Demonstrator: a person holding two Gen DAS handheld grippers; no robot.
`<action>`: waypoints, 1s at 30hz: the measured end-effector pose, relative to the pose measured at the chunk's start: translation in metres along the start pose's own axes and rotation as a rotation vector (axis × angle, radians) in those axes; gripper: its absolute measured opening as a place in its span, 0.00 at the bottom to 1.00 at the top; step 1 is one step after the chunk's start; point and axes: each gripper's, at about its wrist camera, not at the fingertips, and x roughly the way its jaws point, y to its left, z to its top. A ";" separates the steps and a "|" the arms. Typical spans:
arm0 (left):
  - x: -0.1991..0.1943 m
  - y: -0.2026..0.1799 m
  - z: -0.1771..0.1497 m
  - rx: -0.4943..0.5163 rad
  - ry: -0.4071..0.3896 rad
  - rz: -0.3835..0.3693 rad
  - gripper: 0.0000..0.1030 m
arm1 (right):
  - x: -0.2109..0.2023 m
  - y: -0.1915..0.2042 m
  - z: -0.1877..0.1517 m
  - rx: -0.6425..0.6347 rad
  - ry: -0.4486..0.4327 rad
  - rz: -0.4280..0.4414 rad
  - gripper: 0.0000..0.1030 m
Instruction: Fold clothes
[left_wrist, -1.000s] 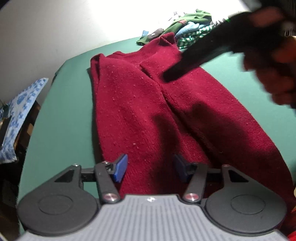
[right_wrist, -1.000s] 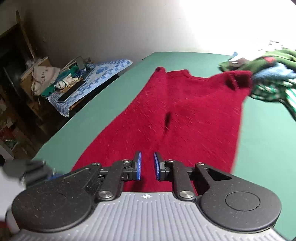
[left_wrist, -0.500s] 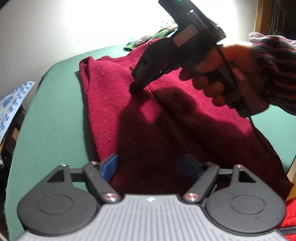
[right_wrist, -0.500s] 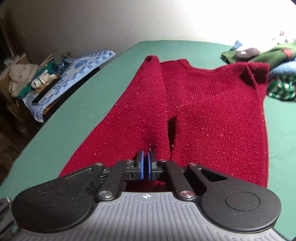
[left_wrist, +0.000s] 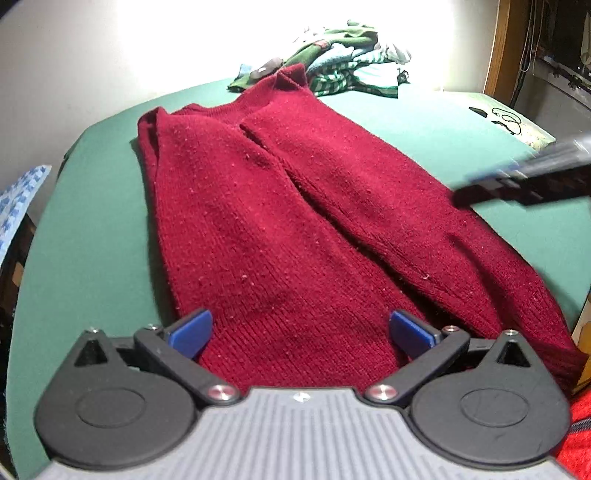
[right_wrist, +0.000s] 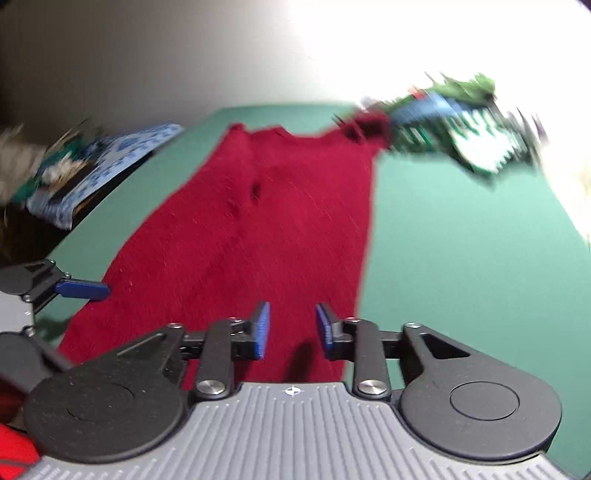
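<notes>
A dark red knit sweater (left_wrist: 295, 221) lies lengthwise on the green table (left_wrist: 92, 240), both sides folded in to meet along the middle. My left gripper (left_wrist: 301, 332) hovers over the sweater's near hem. Its jaws are opening wide, and cloth lies below them but is not pinched. In the blurred right wrist view, my right gripper (right_wrist: 291, 328) is over the sweater (right_wrist: 258, 240) near its right edge. Its jaws are opening, with nothing gripped between the blue pads (right_wrist: 260, 328). The right gripper (left_wrist: 469, 190) shows as a dark blur at the sweater's right side.
A pile of green, blue and striped clothes (left_wrist: 343, 70) sits at the far end of the table, touching the sweater's collar. A blue-and-white patterned cloth (right_wrist: 110, 158) covers a lower surface off the left edge. A wooden post (left_wrist: 498, 48) stands at the far right.
The right gripper pinched shut at the sweater's middle fold, then let go and swung away to the right. The left jaws have spread wider over the hem.
</notes>
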 end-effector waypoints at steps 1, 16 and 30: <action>-0.001 0.000 0.002 -0.007 0.009 0.000 0.99 | -0.002 -0.005 -0.004 0.035 0.017 -0.002 0.34; -0.047 0.022 -0.036 -0.199 0.163 0.083 0.99 | -0.016 -0.014 -0.036 0.054 0.162 0.062 0.37; -0.062 0.011 -0.050 -0.286 0.199 -0.097 0.95 | -0.022 -0.013 -0.050 0.055 0.224 0.135 0.37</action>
